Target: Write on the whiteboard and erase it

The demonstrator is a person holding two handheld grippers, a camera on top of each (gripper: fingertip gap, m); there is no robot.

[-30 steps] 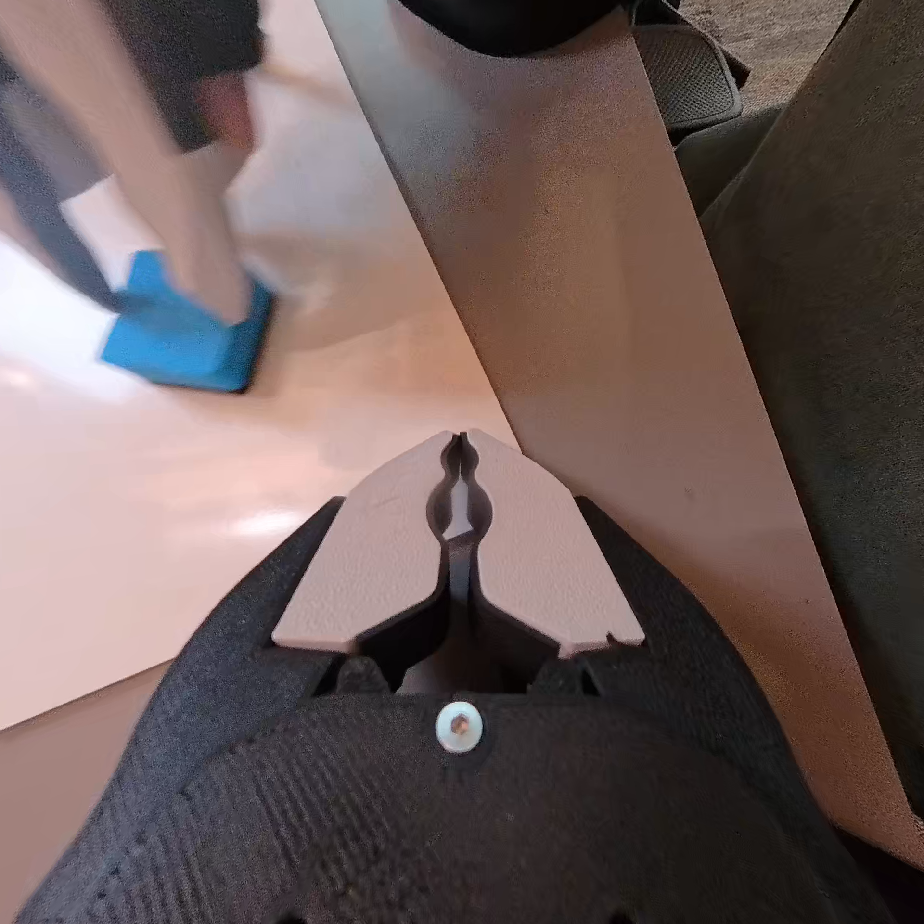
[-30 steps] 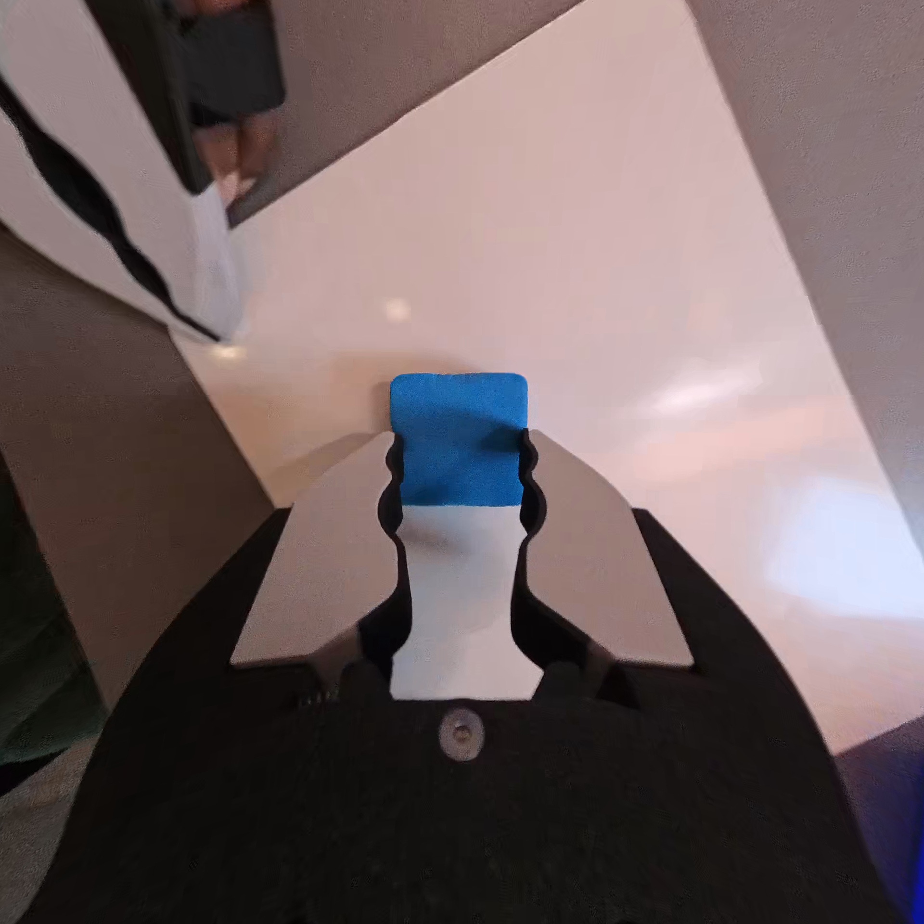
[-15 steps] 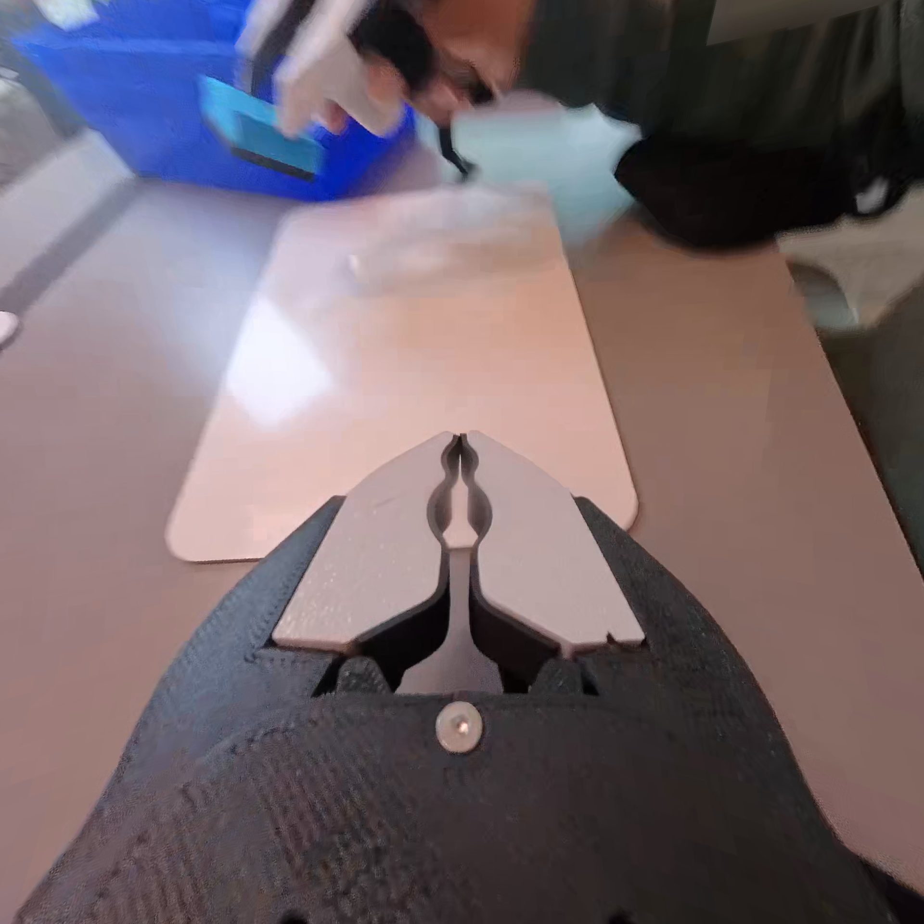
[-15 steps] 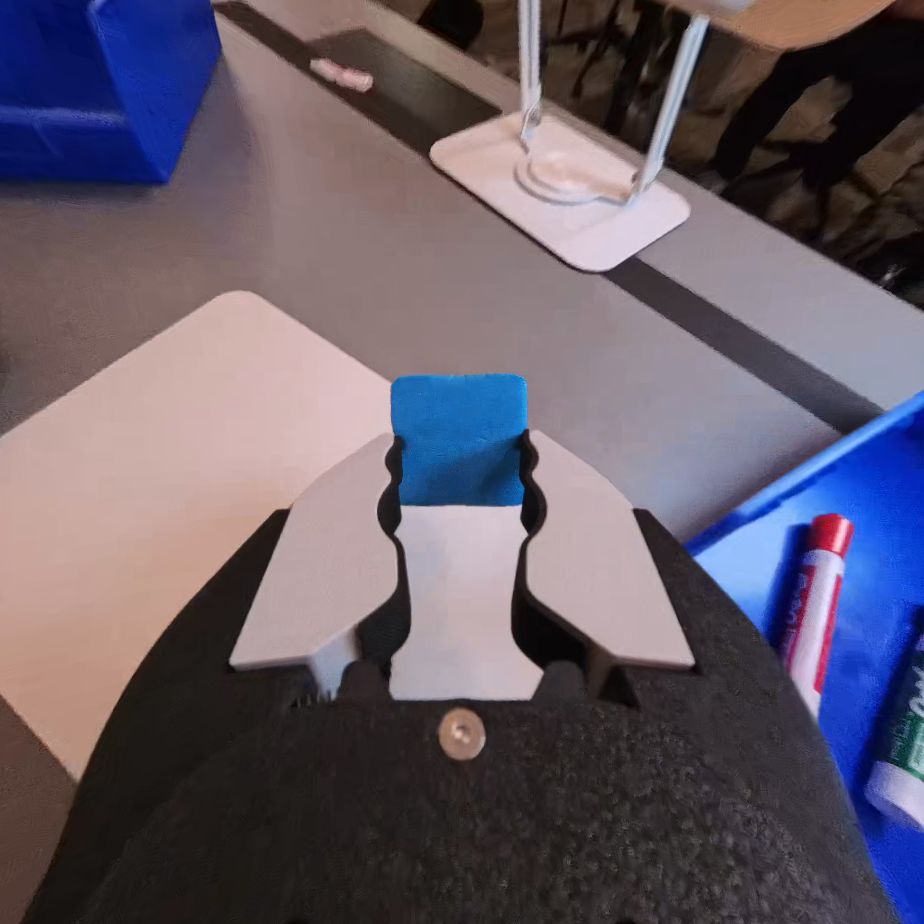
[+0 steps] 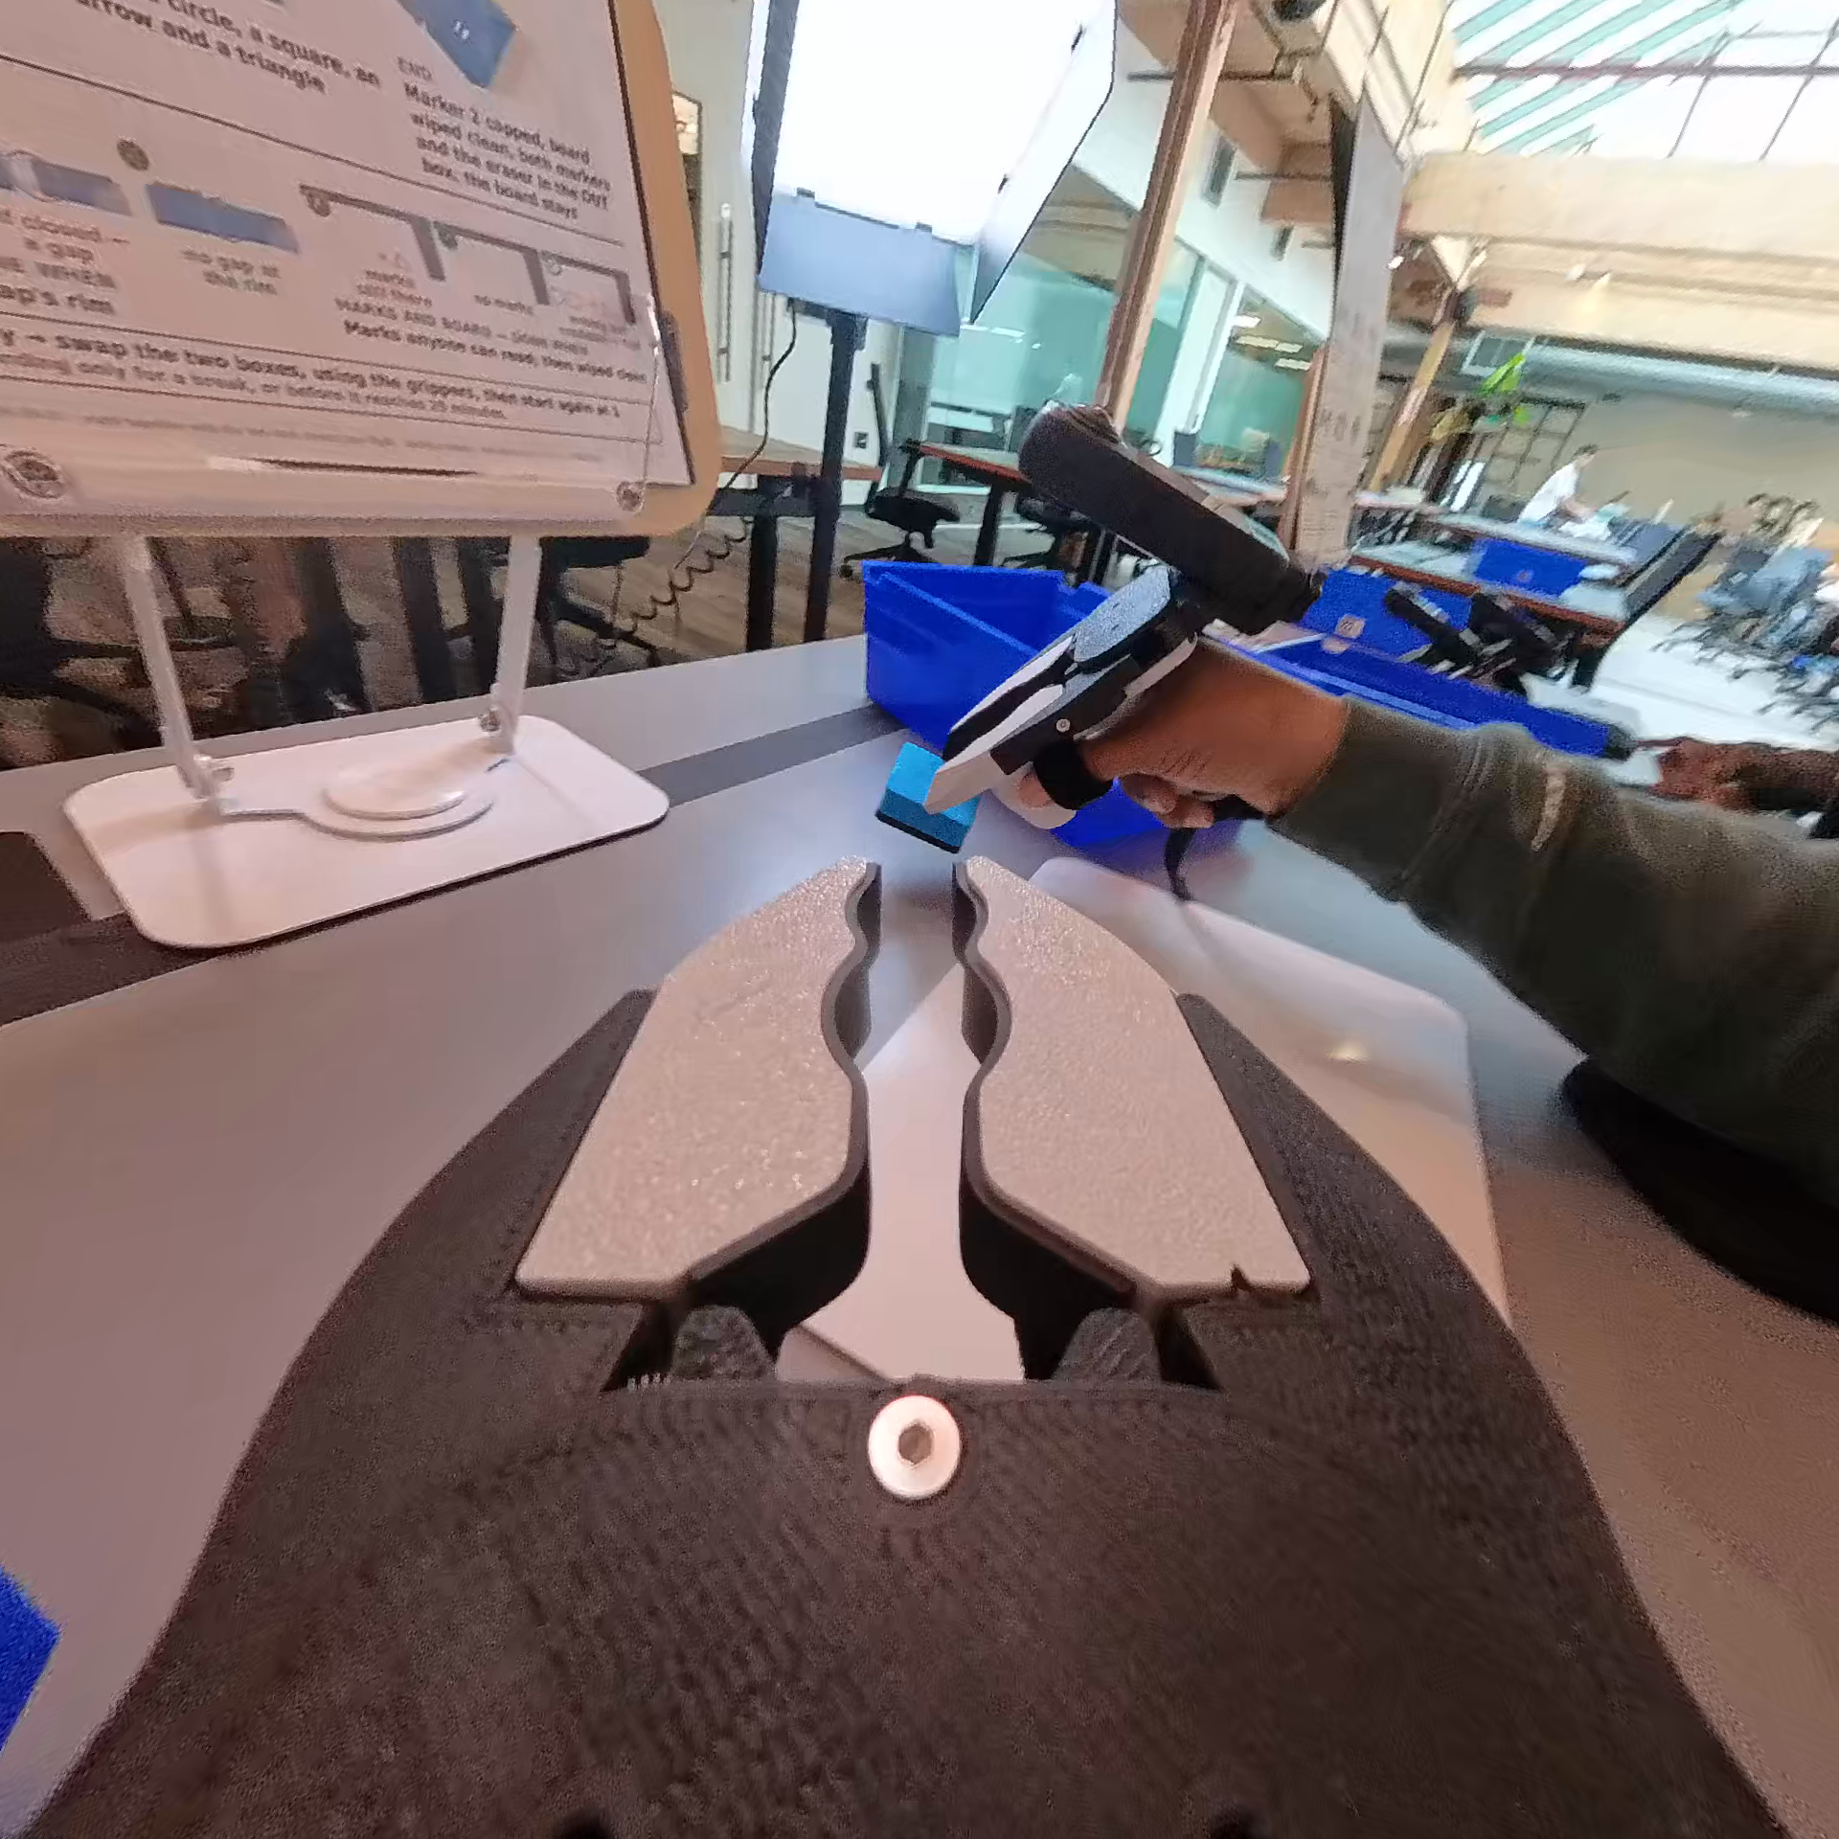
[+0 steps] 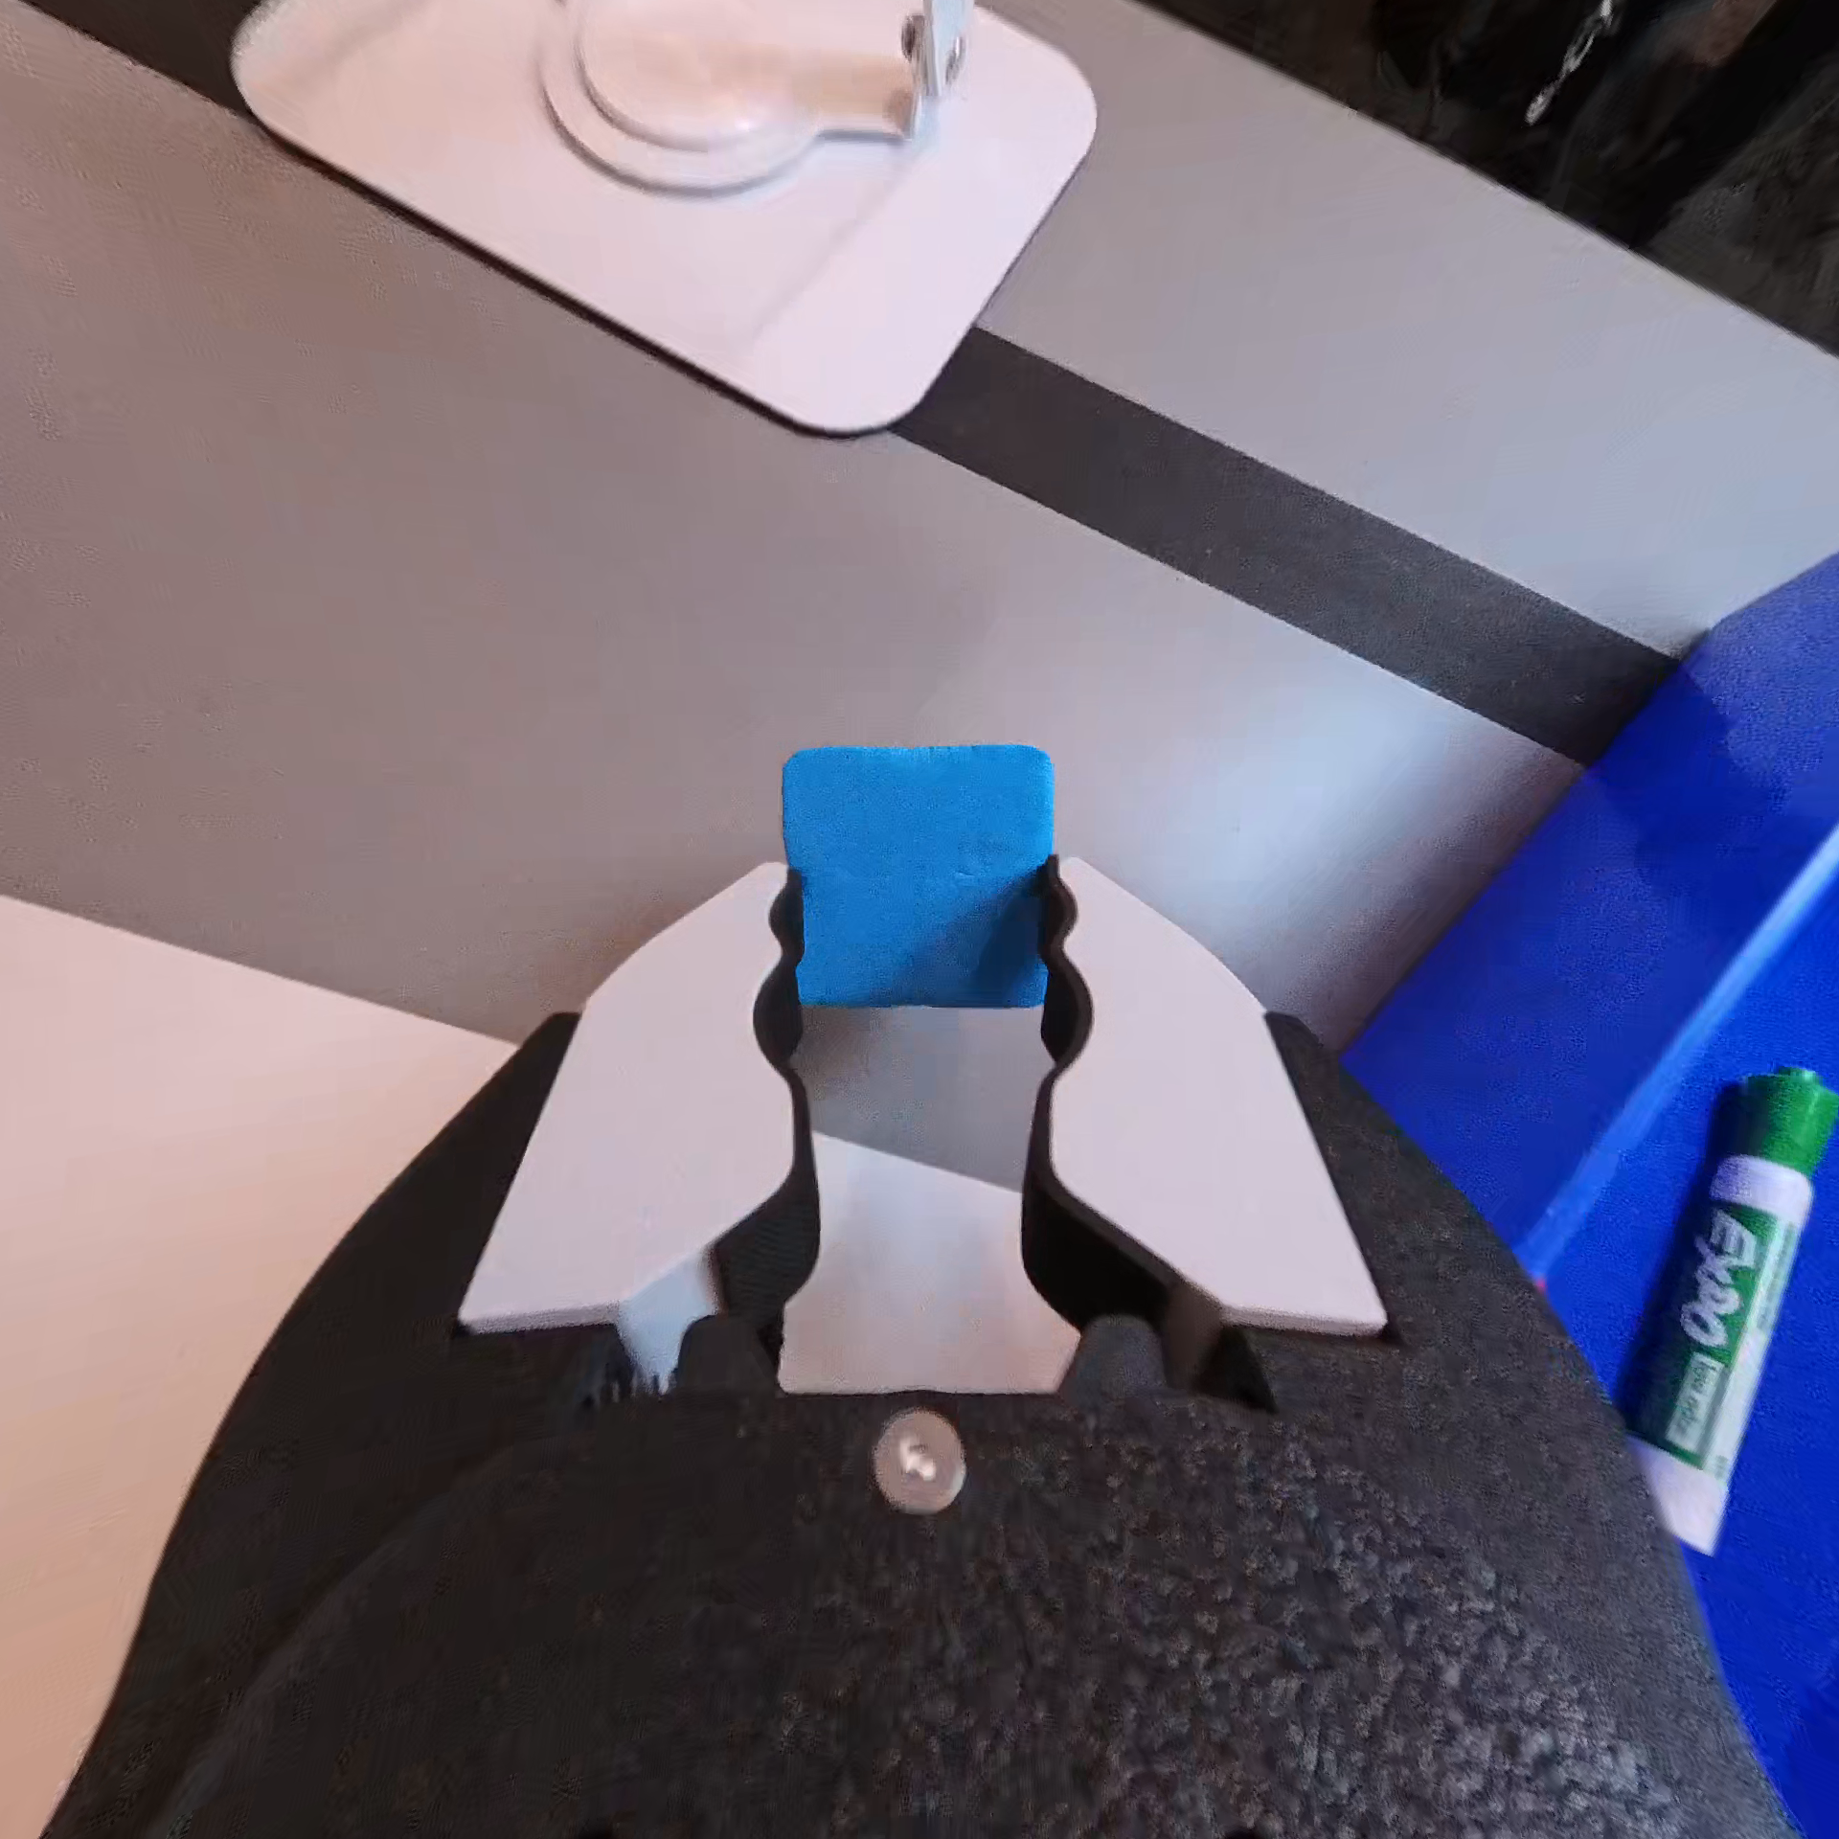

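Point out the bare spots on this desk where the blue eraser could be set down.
Free: the whiteboard surface under the open left gripper; the grey table between whiteboard, white stand base and blue bin. Crowded: the bin floor near the green marker. The right gripper holds the eraser over that grey patch.

A white sign stand (image 5: 328, 826) sits on the grey bench (image 5: 299, 1144) at the far left, its flat base crossing a dark strip (image 6: 1294, 537) in the surface, and it carries a printed instruction sheet (image 5: 318, 239) tilted back. A blue bin (image 5: 955, 637) stands at the far right. Beyond the bench are office chairs (image 5: 906, 508), a monitor (image 5: 856, 259) on a pole and more tables with blue bins (image 5: 1532, 567).
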